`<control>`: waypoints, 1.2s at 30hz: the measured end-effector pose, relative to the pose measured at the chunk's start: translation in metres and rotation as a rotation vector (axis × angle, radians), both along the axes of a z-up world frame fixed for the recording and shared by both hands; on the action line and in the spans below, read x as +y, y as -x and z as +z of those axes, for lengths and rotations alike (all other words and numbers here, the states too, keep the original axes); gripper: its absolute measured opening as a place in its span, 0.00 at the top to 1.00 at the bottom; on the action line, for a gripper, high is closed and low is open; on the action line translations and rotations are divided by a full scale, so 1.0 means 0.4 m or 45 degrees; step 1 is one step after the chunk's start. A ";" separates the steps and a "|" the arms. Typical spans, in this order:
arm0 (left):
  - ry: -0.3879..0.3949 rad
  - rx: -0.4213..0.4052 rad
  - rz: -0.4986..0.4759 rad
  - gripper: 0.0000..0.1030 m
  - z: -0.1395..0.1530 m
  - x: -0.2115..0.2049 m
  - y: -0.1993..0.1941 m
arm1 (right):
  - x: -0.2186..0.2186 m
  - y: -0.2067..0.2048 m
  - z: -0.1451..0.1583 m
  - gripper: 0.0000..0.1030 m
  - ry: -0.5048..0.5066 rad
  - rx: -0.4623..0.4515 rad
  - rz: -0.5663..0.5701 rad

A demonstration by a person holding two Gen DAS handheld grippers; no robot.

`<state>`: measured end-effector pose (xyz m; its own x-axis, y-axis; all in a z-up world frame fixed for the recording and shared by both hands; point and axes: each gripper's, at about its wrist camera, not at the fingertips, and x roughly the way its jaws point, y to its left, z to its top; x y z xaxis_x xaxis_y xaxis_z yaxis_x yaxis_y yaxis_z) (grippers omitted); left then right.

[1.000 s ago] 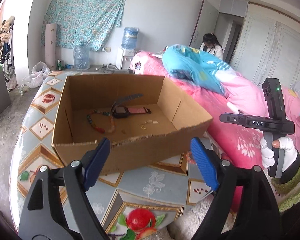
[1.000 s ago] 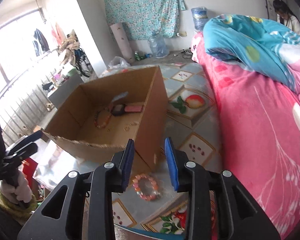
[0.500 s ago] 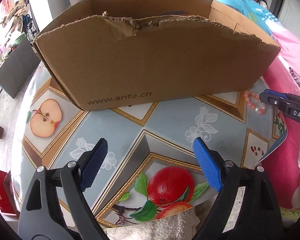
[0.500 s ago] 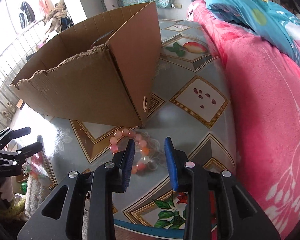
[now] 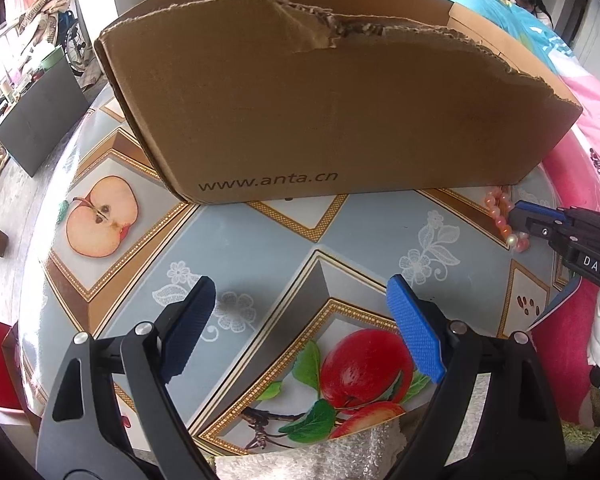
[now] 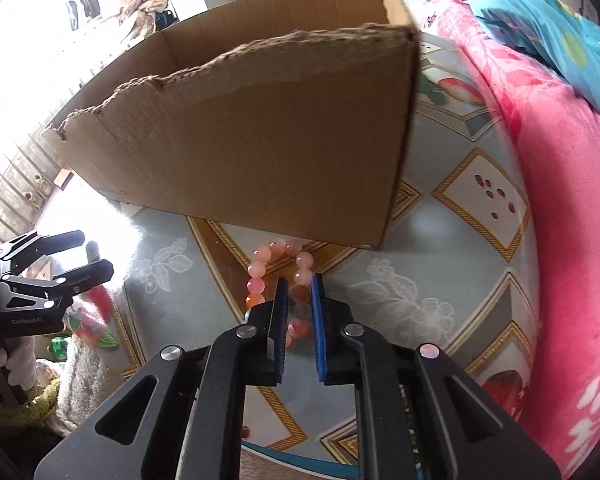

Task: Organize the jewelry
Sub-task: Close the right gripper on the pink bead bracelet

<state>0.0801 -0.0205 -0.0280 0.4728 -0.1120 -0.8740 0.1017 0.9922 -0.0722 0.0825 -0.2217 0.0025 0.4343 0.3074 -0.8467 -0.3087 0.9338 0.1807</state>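
Pink bead bracelet point(image 6: 278, 276) lies on the tablecloth point(image 6: 416, 272) just beside the cardboard box's point(image 6: 260, 136) near right corner, presumably awaiting transfer into it. Right gripper point(image 6: 298, 300) straddles one side of the loop, jaws closing on the beads. Left gripper point(image 5: 300, 312) hovers wide and empty over the table's near edge. Only its view shows the box's printed web address.

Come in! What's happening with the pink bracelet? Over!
Right gripper closing around pink bead bracelet on table. Left gripper open, empty. Cardboard box close behind.
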 end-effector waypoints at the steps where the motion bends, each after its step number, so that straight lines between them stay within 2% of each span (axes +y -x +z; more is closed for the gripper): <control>1: 0.002 -0.001 0.001 0.19 -0.003 0.006 -0.005 | 0.015 0.000 0.000 0.89 -0.006 0.003 0.016; 15: 0.017 -0.006 0.021 0.19 0.011 0.064 -0.010 | 0.172 0.002 0.005 0.89 -0.073 0.042 0.188; 26: 0.023 -0.007 0.011 0.19 0.017 0.039 -0.016 | 0.136 -0.015 0.002 0.89 -0.103 0.053 0.179; 29: 0.067 -0.029 0.005 0.19 0.022 0.035 -0.016 | 0.130 -0.014 0.001 0.89 -0.110 0.051 0.178; 32: 0.161 -0.065 -0.021 0.20 0.032 0.036 -0.018 | 0.125 -0.012 0.000 0.89 -0.115 0.046 0.178; 36: 0.275 -0.084 -0.086 0.37 0.042 0.023 -0.032 | 0.111 -0.007 -0.001 0.89 -0.130 0.041 0.177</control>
<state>0.0929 -0.0112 -0.0112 0.5133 -0.3269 -0.7935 0.1793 0.9451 -0.2733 0.0852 -0.1772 0.0021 0.3551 0.4478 -0.8206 -0.4262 0.8588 0.2842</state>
